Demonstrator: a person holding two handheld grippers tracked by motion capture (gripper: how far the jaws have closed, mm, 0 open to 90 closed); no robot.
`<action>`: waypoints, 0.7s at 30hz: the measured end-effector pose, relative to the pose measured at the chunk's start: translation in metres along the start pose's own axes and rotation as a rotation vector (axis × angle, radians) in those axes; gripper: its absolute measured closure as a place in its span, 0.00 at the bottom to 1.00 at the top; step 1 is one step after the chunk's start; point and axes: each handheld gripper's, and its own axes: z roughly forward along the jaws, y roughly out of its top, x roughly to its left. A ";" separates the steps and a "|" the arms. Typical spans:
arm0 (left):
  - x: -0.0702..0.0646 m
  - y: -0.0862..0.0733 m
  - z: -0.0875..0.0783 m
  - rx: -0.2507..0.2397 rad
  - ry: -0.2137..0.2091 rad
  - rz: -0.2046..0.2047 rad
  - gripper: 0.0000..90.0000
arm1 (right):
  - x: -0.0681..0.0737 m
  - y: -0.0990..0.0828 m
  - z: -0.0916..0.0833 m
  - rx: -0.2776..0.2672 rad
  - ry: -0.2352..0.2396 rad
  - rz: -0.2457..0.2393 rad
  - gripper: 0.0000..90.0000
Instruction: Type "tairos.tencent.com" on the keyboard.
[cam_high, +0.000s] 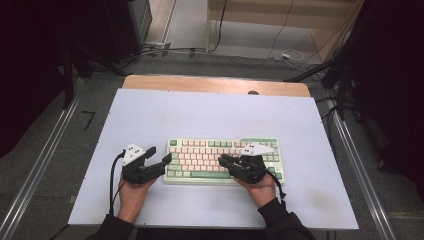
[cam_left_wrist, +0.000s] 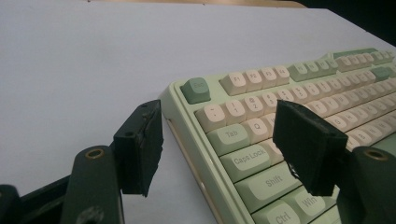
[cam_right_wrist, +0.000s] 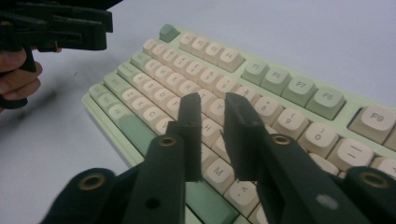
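Note:
A pale green keyboard (cam_high: 210, 150) with cream and green keys lies on the white sheet at the table's near middle. My left gripper (cam_high: 161, 154) rests at its left end, open, with one jaw off the edge and the other over the keys. In the left gripper view the jaws (cam_left_wrist: 217, 114) straddle the keyboard (cam_left_wrist: 257, 125) near Tab and Caps Lock, touching nothing. My right gripper (cam_high: 221, 159) hovers over the right half of the keys, pointing left. In the right gripper view its jaws (cam_right_wrist: 212, 100) stand a narrow gap apart above the letter keys (cam_right_wrist: 280, 79), nothing between them.
The white sheet (cam_high: 210, 115) covers a wooden table whose bare strip (cam_high: 215, 84) shows at the back. Metal rails (cam_high: 40, 165) run along both sides. Cables (cam_high: 280, 52) lie on the floor beyond. The other hand's gripper (cam_right_wrist: 70, 23) shows at the top left of the right gripper view.

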 end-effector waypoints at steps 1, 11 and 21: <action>0.000 0.000 0.001 0.002 -0.001 0.000 0.38 | -0.002 0.000 -0.001 -0.002 -0.001 0.011 0.77; -0.001 -0.001 0.002 0.012 -0.006 0.008 0.38 | -0.018 -0.001 -0.008 -0.032 -0.009 0.103 0.54; -0.003 -0.001 0.002 0.012 -0.015 0.010 0.38 | -0.023 -0.003 -0.012 -0.047 -0.028 0.123 0.49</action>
